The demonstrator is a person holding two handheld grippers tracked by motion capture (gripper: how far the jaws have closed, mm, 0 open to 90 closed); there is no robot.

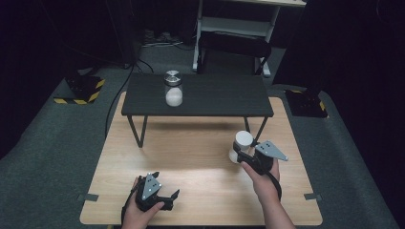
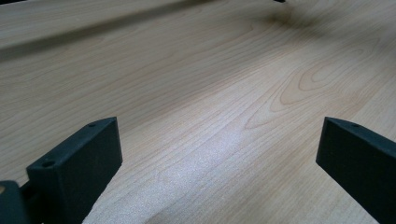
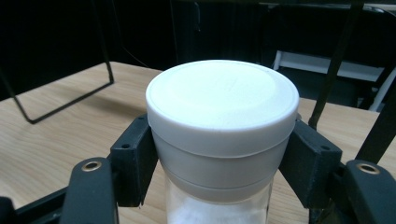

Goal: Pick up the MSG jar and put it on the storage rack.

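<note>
- The right gripper (image 1: 245, 153) has its black jaws clamped on either side of a clear glass jar with a wide white plastic lid (image 3: 222, 122), pressing just under the lid's rim.
- In the high view that jar (image 1: 241, 144) is held above the right part of the pale wooden worktop (image 1: 191, 162), seemingly lifted clear of it, near the front legs of the low black shelf table (image 1: 224, 98).
- White powder fills the lower part of the jar, so it is likely moderately heavy. The glass is stiff, smooth and breakable; gripping the lid band rather than the bare glass looks the safer hold.
- The left gripper (image 1: 160, 195) rests near the worktop's front edge, its jaws spread wide with nothing between them.
- A second glass jar with a silver metal lid (image 1: 173, 88) stands on the black shelf table, well apart.
- Room is wide between the two grippers; the shelf table's thin legs and the worktop's right edge are the closest hazards.
</note>
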